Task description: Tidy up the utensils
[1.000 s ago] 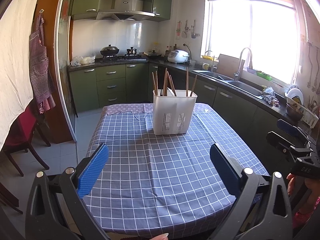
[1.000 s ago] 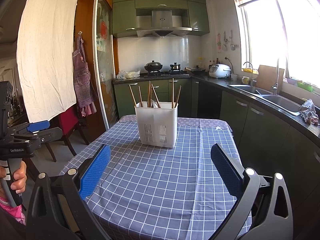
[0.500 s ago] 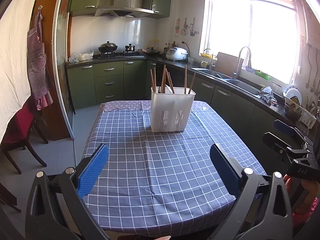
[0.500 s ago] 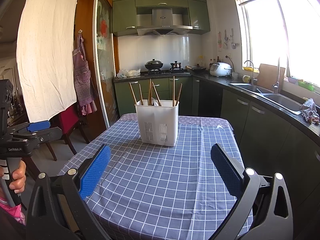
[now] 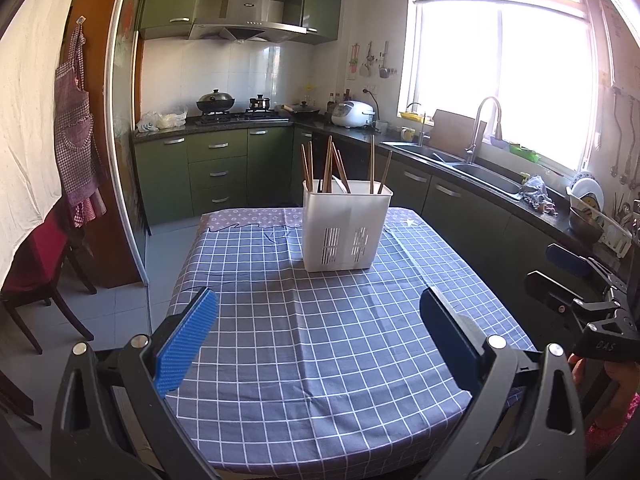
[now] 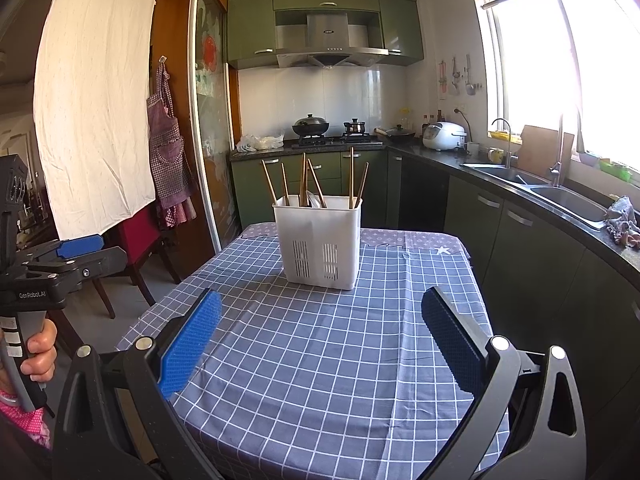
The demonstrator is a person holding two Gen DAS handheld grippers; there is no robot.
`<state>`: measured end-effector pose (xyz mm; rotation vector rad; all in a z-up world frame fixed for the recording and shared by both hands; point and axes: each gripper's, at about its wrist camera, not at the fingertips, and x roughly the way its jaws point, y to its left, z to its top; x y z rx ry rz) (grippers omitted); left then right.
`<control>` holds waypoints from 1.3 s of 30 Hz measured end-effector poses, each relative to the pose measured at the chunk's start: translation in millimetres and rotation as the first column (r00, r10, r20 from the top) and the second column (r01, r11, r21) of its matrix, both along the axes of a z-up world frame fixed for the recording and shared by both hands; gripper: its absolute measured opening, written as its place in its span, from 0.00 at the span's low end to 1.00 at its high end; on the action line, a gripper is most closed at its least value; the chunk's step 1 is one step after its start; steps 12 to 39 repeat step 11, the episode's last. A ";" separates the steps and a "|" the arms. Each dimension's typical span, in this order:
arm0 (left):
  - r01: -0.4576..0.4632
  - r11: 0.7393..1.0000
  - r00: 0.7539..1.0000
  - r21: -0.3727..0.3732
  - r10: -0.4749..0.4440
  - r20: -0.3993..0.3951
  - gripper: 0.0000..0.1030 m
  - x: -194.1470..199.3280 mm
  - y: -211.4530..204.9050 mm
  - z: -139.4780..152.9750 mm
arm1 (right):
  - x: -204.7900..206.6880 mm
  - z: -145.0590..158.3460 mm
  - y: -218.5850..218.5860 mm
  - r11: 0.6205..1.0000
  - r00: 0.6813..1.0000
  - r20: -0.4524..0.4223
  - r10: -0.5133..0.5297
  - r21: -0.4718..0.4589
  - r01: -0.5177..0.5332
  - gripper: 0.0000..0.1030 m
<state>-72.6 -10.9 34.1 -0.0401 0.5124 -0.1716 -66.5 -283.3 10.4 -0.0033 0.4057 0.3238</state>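
Near the far end of my checked tablecloth [image 5: 320, 340] stands the white utensil holder [image 5: 346, 228], upright, with brown chopsticks [image 5: 328, 164] in it. My left gripper [image 5: 318, 330] and right gripper [image 6: 320, 332] both hover wide apart, holding nothing.

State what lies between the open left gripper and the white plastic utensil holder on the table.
Only bare blue checked tablecloth lies between the left gripper and the white plastic utensil holder; the left wrist view shows this.
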 end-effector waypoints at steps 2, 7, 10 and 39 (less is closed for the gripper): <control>0.006 1.000 1.000 0.001 -0.006 -0.002 0.93 1.2 -0.2 -0.3 | 1.2 -0.3 -0.3 1.000 1.000 -0.002 0.000 0.002 0.000 0.96; -0.002 1.000 1.000 0.004 0.002 -0.019 0.93 5.4 -0.1 -2.1 | 4.9 -2.1 -1.0 1.000 1.000 -0.011 0.003 0.004 -0.003 0.96; -0.001 1.000 0.999 0.001 0.001 -0.033 0.93 10.6 1.4 -5.1 | 8.4 -3.6 -1.6 1.000 1.000 -0.018 0.002 0.004 -0.002 0.96; -0.003 1.000 0.999 -0.001 0.003 -0.041 0.93 13.1 2.0 -6.4 | 10.0 -4.2 -1.9 1.000 1.000 -0.020 0.001 0.004 -0.001 0.96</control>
